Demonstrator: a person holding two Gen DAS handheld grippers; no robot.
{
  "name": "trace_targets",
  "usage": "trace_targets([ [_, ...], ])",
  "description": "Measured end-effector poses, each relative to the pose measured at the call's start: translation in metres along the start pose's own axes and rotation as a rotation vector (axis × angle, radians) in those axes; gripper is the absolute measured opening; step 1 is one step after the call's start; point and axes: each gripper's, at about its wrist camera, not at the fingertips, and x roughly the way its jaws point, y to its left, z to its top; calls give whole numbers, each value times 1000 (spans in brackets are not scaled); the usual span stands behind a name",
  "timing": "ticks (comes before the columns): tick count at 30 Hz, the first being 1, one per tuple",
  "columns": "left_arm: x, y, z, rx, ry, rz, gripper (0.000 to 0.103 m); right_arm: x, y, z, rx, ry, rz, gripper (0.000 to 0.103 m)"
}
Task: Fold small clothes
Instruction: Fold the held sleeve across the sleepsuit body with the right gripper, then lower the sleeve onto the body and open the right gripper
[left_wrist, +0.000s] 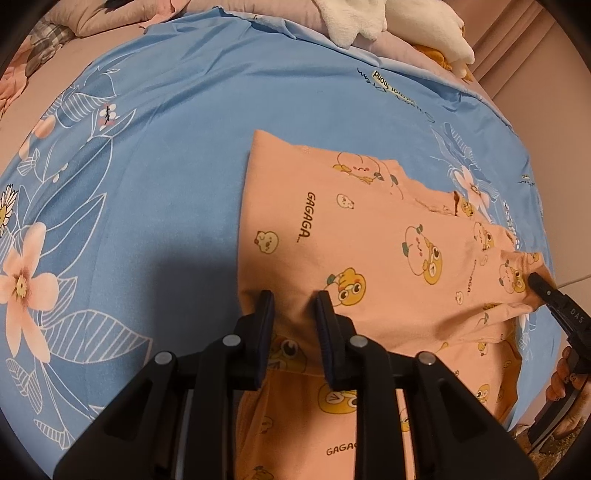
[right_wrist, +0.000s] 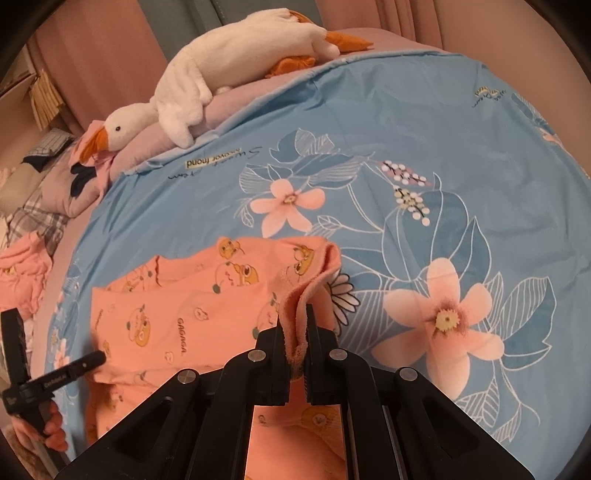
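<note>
A small peach-pink garment (left_wrist: 369, 243) printed with yellow cartoon animals lies partly folded on the blue floral sheet (left_wrist: 147, 155). My left gripper (left_wrist: 295, 299) pinches the garment's near fold edge between its black fingers. In the left wrist view my right gripper (left_wrist: 539, 284) holds the garment's right corner. In the right wrist view my right gripper (right_wrist: 297, 325) is shut on a bunched hem of the garment (right_wrist: 192, 314), lifted off the sheet (right_wrist: 424, 166). My left gripper (right_wrist: 98, 358) shows at the garment's left edge.
A white plush goose (right_wrist: 207, 81) lies on pink bedding at the far edge of the sheet. Another pink garment (right_wrist: 22, 277) and a pillow (right_wrist: 62, 192) lie at the left. The person's hand (right_wrist: 44, 424) holds the left gripper's handle.
</note>
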Motion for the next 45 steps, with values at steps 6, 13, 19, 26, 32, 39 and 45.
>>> trace_targets([
  [6,0,0,0,-1,0,3,24,6,-6,-5,10,23,-12,6],
  [13,2,-2,-1,10,-5,15,24,16,-14,-12,25,57,-27,6],
  [19,2,-2,-2,12,-7,16,24,21,-19,-16,40,72,-29,6],
  [26,4,-2,-2,10,-9,18,24,23,-22,-21,49,79,-49,6],
  [32,4,-1,-1,2,-7,15,25,17,-30,-21,79,71,-65,6],
  [39,-5,-2,-3,8,-19,16,25,-3,-31,-17,60,19,-159,6],
  [45,-23,-12,-10,55,-67,8,48,-14,-15,-17,5,-12,-127,6],
])
